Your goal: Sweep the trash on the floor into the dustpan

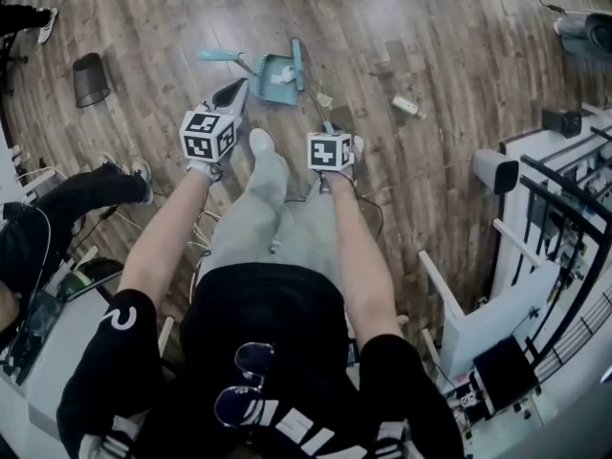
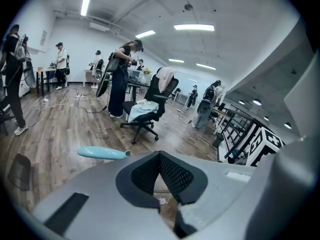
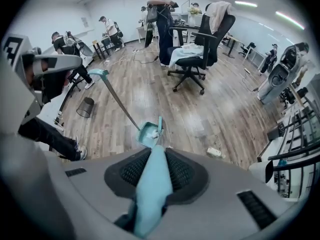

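A teal dustpan [image 1: 275, 76] lies on the wooden floor ahead of my feet with white scraps in it. Its long handle ends in a teal grip [image 1: 220, 55] to the left. My right gripper [image 1: 329, 134] is shut on the teal broom handle [image 3: 150, 189]. The broom head [image 3: 159, 126] stands against the dustpan's [image 3: 146, 133] right edge. My left gripper [image 1: 236, 91] hovers just left of the pan, shut with nothing in it; the handle grip [image 2: 102, 153] shows beyond it. One piece of trash [image 1: 406, 106] lies to the right, and a smaller scrap [image 1: 325, 98] lies nearer the pan.
A black mesh wastebasket [image 1: 91, 79] stands at the left. A seated person's legs [image 1: 86, 194] are near my left side. White railings and furniture [image 1: 535, 256] line the right. An office chair [image 3: 197, 49] and several people stand farther back.
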Action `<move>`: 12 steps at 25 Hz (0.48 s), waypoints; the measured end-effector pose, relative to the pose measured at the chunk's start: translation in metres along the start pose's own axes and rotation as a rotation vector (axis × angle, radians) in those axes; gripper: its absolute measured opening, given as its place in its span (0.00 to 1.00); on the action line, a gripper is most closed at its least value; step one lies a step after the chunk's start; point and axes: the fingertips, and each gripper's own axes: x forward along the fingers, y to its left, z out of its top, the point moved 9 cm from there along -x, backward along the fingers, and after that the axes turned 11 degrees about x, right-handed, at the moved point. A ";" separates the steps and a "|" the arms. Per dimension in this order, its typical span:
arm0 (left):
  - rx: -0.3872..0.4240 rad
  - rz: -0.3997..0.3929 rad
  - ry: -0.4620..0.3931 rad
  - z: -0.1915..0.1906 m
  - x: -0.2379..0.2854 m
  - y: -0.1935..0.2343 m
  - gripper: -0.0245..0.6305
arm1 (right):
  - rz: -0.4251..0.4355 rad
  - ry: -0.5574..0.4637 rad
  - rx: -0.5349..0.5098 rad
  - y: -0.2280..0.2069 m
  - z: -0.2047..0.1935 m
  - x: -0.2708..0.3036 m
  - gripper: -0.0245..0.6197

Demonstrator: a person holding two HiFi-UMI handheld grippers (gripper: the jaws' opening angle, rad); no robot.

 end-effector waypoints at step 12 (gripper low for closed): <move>-0.034 -0.001 0.014 -0.004 0.017 0.053 0.04 | -0.009 -0.019 0.144 0.027 0.000 -0.016 0.17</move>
